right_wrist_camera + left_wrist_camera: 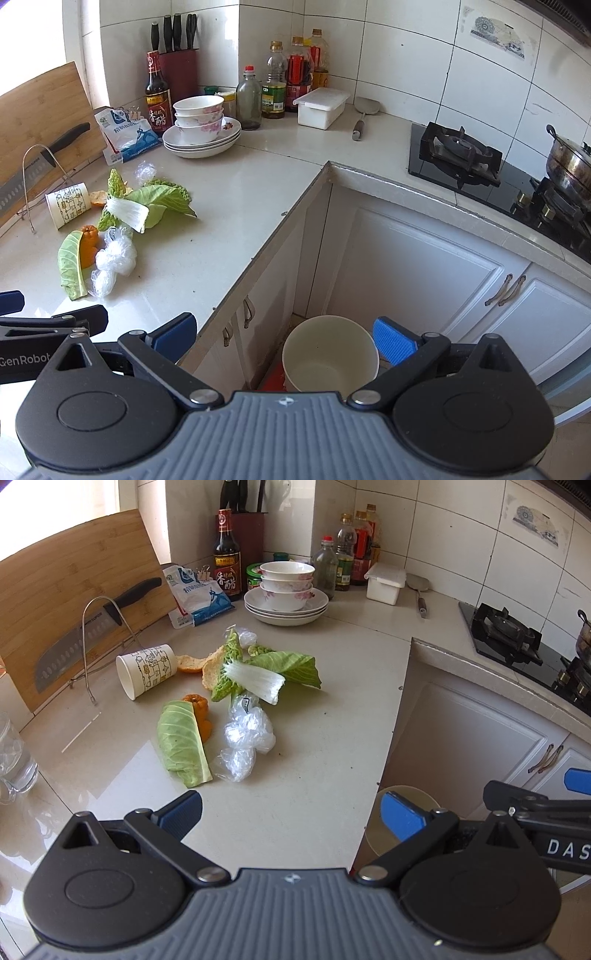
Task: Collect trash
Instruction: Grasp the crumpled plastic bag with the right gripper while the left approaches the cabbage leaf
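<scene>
Your left claw hovers wide open and empty over the pale stone surface, just short of the crumpled clear plastic wrap and rolled green cabbage leaf. Your right claw, equally spread and empty, hangs off the edge above the cream round bin on the floor.

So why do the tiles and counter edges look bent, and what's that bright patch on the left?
Left wrist view: fisheye lens bows the wall tiles; daylight at upper left washes out, glare streaks the countertop; the left gripper is close and soft. Right wrist view: same curving of the counter edge, window blown out at far left.
</scene>
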